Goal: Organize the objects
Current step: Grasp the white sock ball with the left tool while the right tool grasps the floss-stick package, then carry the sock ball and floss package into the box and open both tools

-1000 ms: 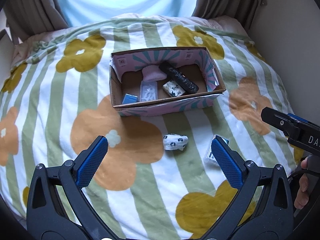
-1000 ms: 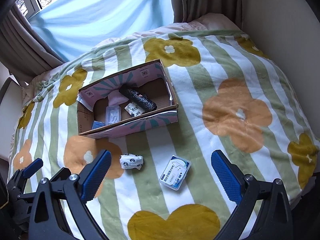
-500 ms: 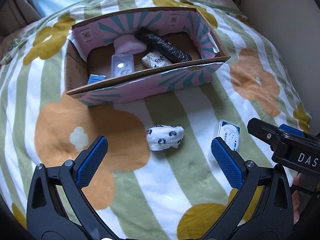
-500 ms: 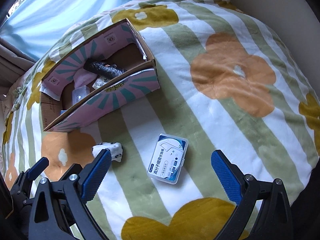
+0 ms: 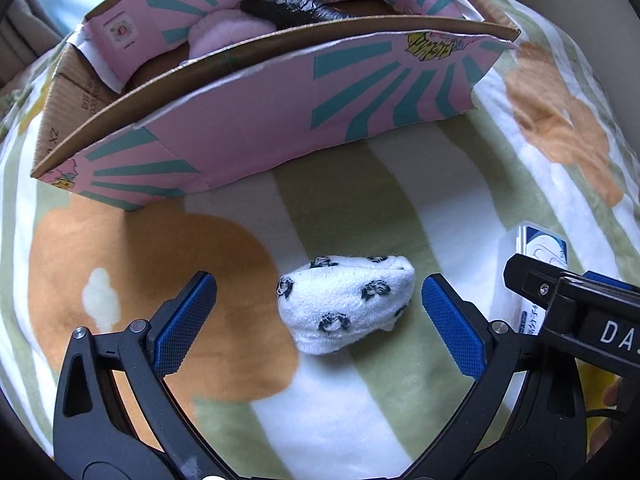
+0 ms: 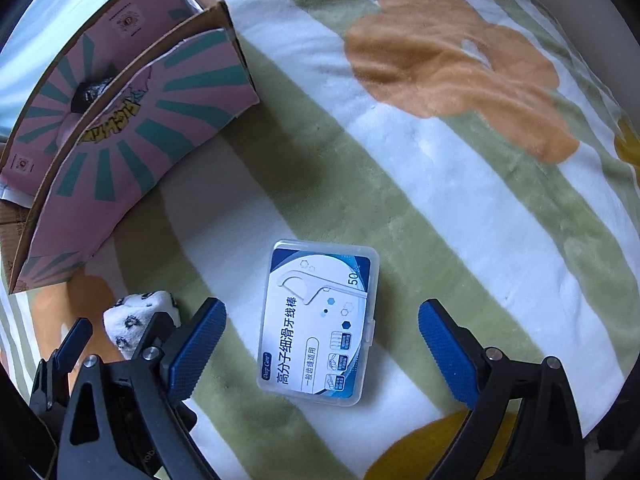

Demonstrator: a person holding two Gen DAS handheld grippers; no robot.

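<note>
Both grippers wide — left gripper [image 5: 316, 320] straddles soft rolled sock [image 5: 346, 304], squeeze mid-bundle; right gripper [image 6: 320, 344] over slick rigid floss-pick box [image 6: 320, 322] — pinch long edges

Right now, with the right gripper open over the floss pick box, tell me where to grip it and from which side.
Grip the floss pick box across its two long edges, around the middle, coming straight down from above. It lies flat on the blanket, label up, and already sits between the open fingers of the right gripper, its narrow width spanning the gap. The soft bedding should let the fingertips sink beside the thin edges.
</note>
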